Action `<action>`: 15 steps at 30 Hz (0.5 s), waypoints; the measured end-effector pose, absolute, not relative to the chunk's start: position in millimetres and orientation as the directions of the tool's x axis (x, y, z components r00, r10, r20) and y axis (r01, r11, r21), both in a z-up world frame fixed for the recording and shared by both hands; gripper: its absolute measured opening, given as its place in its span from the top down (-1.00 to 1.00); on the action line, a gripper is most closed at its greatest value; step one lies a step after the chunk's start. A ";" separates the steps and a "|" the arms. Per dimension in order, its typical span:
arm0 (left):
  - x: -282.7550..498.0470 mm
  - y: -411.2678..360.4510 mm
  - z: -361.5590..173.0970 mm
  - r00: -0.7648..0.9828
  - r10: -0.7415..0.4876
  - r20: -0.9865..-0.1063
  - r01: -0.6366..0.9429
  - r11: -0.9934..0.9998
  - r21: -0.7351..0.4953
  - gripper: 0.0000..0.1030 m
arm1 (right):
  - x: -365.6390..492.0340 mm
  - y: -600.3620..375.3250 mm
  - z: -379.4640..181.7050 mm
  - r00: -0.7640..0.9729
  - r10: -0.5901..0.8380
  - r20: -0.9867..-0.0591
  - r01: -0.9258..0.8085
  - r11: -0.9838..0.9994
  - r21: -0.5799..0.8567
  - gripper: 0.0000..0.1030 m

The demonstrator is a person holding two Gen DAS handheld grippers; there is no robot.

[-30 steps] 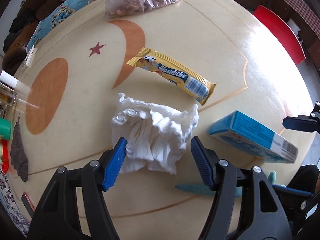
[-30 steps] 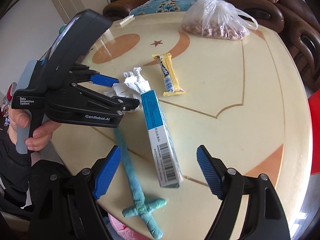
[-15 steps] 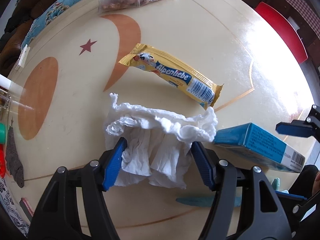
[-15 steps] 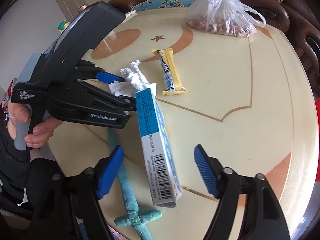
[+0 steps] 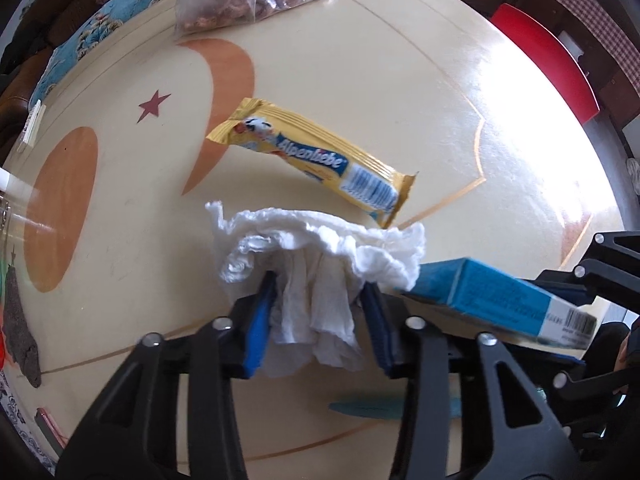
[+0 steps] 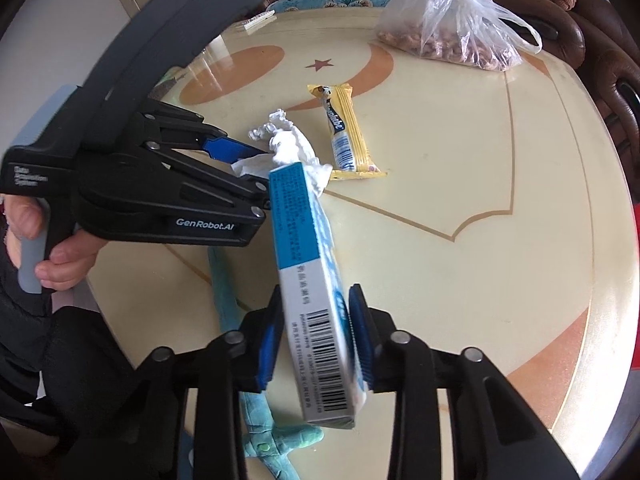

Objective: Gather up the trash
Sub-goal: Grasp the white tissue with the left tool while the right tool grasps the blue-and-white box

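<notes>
Both claws are loaded: the left claw [image 5: 318, 312] is clamped on the crumpled white tissue [image 5: 320, 264], which bunches up over the blue pads, and the right claw [image 6: 314, 334] is pinched on the barcode end of the blue-and-white box [image 6: 308, 264], whose far end tilts up off the desk [image 6: 460, 152] toward the tissue. So the pick-up step looks done for these two pieces, and the job now is to get them to wherever the trash goes. No bin shows in either view, so the next move calls for carrying both loads clear of the desk and finding that spot. The box and the tissue sit very close, the box's far corner just beside the tissue, so the claws should part before swinging away. The yellow Alpenliebe wrapper [image 5: 316, 164] lies flat on the desk, just beyond the tissue, waiting as the likely next grab. At the far edge sits a clear plastic bag [image 6: 452, 28], knotted at the top, holding what look like brownish nuts; whether that counts as trash I can't say. A teal plush toy [image 6: 256, 420] lies at the near edge under the right claw.
</notes>
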State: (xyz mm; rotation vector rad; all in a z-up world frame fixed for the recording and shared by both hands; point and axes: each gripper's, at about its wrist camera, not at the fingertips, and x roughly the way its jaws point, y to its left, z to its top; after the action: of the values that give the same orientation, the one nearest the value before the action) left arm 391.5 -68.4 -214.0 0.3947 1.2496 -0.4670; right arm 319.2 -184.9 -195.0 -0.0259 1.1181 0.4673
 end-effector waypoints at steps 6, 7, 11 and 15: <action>391.7 -65.3 -209.5 0.244 -0.118 -0.963 0.519 0.855 0.027 0.58 | 317.8 -186.7 -192.8 0.362 0.339 -0.869 -0.371 0.907 0.199 0.49; 391.5 -63.4 -207.9 0.248 -0.117 -0.962 0.516 0.856 0.029 0.59 | 317.2 -186.8 -192.2 0.370 0.331 -0.868 -0.368 0.910 0.190 0.49; 388.2 -58.4 -198.0 0.265 -0.125 -0.956 0.507 0.861 0.028 0.60 | 315.2 -188.3 -188.8 0.387 0.324 -0.863 -0.358 0.915 0.183 0.50; 383.1 -56.3 -187.5 0.289 -0.128 -0.949 0.501 0.865 0.036 0.60 | 312.0 -187.8 -183.9 0.399 0.316 -0.861 -0.349 0.920 0.176 0.50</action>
State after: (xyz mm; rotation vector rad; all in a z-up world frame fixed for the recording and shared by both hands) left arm 383.1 -56.3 -187.5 0.3583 1.2115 -0.4316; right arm 312.0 -187.8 -183.9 -0.0347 1.0815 0.4211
